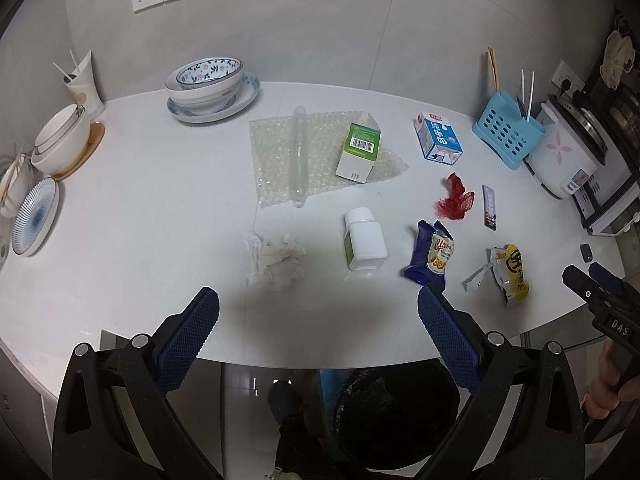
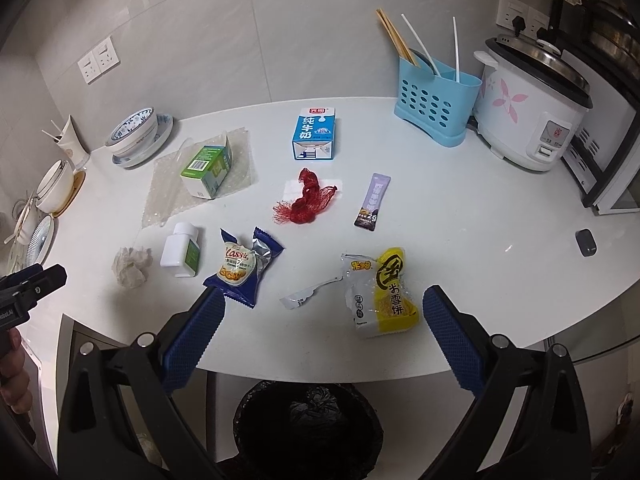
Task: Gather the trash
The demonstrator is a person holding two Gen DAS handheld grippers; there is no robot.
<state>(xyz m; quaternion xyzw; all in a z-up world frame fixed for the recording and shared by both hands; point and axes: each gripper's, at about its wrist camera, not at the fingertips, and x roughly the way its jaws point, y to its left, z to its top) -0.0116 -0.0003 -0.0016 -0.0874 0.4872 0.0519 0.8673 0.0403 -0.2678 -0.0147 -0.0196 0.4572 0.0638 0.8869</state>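
Note:
Trash lies on the white table [image 1: 140, 200]: a crumpled tissue [image 1: 274, 258] [image 2: 130, 266], a white pill bottle [image 1: 364, 240] [image 2: 182, 252], a blue snack wrapper [image 1: 430, 254] [image 2: 242, 266], a yellow cracker wrapper [image 1: 506, 274] [image 2: 380, 294], red mesh netting [image 1: 454, 198] [image 2: 308, 198], a purple sachet [image 1: 490, 208] [image 2: 372, 202], a milk carton [image 1: 438, 140] [image 2: 314, 134] and a green box [image 1: 360, 152] [image 2: 208, 170] on bubble wrap [image 1: 280, 152]. My left gripper [image 1: 318, 304] is open above the front edge near the tissue. My right gripper [image 2: 324, 304] is open, before the yellow wrapper. A black-lined bin [image 2: 308, 428] [image 1: 396, 416] stands below.
Stacked bowls and plates [image 1: 212, 88] stand at the back left, more dishes [image 1: 60, 136] at the left edge. A blue utensil caddy [image 2: 436, 100] and a rice cooker [image 2: 532, 104] stand at the back right. A small dark object [image 2: 586, 242] lies at the right.

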